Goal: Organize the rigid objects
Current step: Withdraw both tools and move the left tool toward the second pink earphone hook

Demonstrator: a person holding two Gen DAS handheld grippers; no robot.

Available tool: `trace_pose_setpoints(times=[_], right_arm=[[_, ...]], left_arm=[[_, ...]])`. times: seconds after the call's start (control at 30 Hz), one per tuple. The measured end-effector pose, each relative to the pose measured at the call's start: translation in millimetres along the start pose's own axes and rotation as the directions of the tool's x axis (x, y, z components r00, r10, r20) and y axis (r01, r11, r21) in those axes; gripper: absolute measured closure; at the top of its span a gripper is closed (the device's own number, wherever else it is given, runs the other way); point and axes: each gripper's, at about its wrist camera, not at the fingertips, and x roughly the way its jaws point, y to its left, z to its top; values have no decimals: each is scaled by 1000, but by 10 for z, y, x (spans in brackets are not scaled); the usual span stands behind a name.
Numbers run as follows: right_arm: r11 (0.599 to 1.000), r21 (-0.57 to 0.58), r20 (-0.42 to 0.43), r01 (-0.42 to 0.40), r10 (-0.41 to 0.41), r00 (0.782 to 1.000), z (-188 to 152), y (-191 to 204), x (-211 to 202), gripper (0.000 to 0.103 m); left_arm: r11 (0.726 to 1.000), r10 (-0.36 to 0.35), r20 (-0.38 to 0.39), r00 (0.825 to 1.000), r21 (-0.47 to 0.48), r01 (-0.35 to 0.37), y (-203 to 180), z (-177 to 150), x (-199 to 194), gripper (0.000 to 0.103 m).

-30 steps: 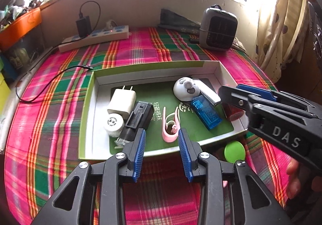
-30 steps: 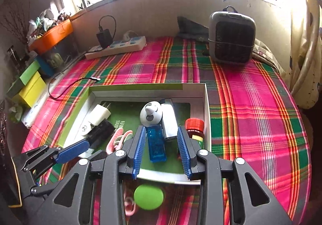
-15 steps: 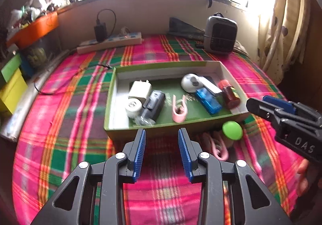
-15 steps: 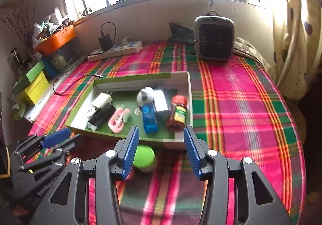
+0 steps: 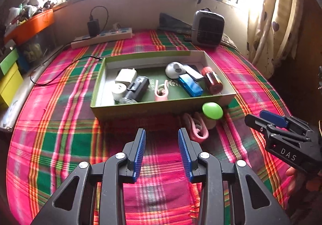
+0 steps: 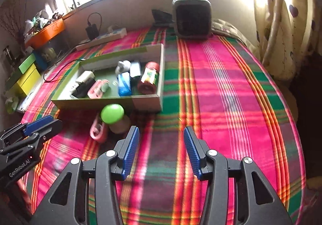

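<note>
Outside the green cardboard box (image 5: pixel 161 105), just beside its near wall on the plaid blanket (image 5: pixel 60 124), a green-capped wooden piece (image 5: pixel 212 111) and a pink plastic clip (image 5: pixel 198 129) are left lying. Both the left hand-held gripper (image 5: pixel 162 142) and the right hand-held gripper (image 6: pixel 161 142) are held spread and empty, the right one's jaws having just been opened with nothing between them. Possibly the rounded, smooth cap could be nudged and rolled across the soft cloth, or the thin looped clip slipped off the ribbed pads (image 6: pixel 131 144).

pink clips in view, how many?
2. One pink plastic clip lies inside the green cardboard tray; the other pink plastic clip lies outside on the plaid cloth, beside the green-capped jar. More may be hidden.
</note>
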Motion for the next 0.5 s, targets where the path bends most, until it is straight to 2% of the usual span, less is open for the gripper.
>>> trace_pose_setpoints(times=[0.13,0.23,0.5], right_arm=[[1000,21,-5,12,-12,1000,-67,-143,-4,55],[1000,13,-2,19,-19,1000,-82,-219,-10,55],[999,4,-28,37,-37,999,-110,-319,56,55]], left_arm=[[1000,-17,-8,1000,12,17,-76,-22,29,70],[999,-50,-5,999,12,50,-130,-28,32,59],[996,-85,-19,996,17,86,-235,-42,65,59]])
